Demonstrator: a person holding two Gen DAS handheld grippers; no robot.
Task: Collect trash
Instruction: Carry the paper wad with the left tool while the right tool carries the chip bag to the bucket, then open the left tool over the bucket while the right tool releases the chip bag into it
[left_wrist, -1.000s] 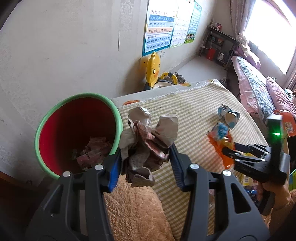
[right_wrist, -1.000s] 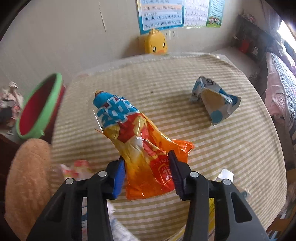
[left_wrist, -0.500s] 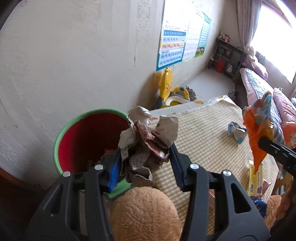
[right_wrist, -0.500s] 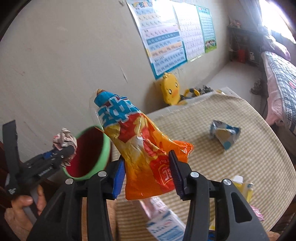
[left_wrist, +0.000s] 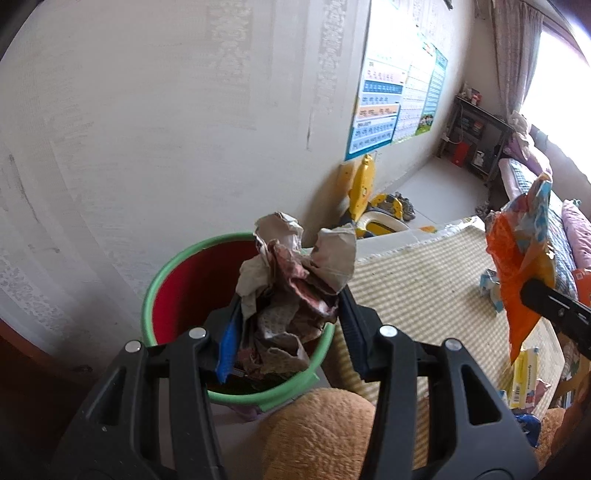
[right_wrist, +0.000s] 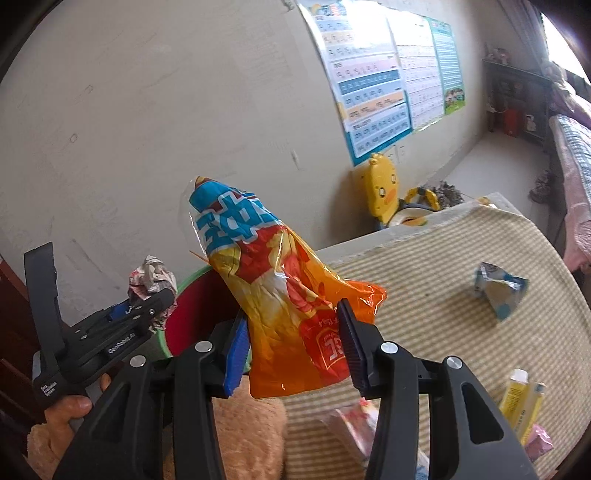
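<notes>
The left tool (left_wrist: 288, 325) was clamped on a crumpled ball of grey and pink paper (left_wrist: 295, 291), held right above the round red bin with a green rim (left_wrist: 177, 291). The right tool (right_wrist: 293, 343) was clamped on a shiny orange and blue snack bag (right_wrist: 280, 295), up in the air near the bin. A small blue and white wrapper (right_wrist: 498, 290) lay on the table with the striped yellow cloth (right_wrist: 424, 295). A yellow duck toy (right_wrist: 382, 188) stood by the wall
</notes>
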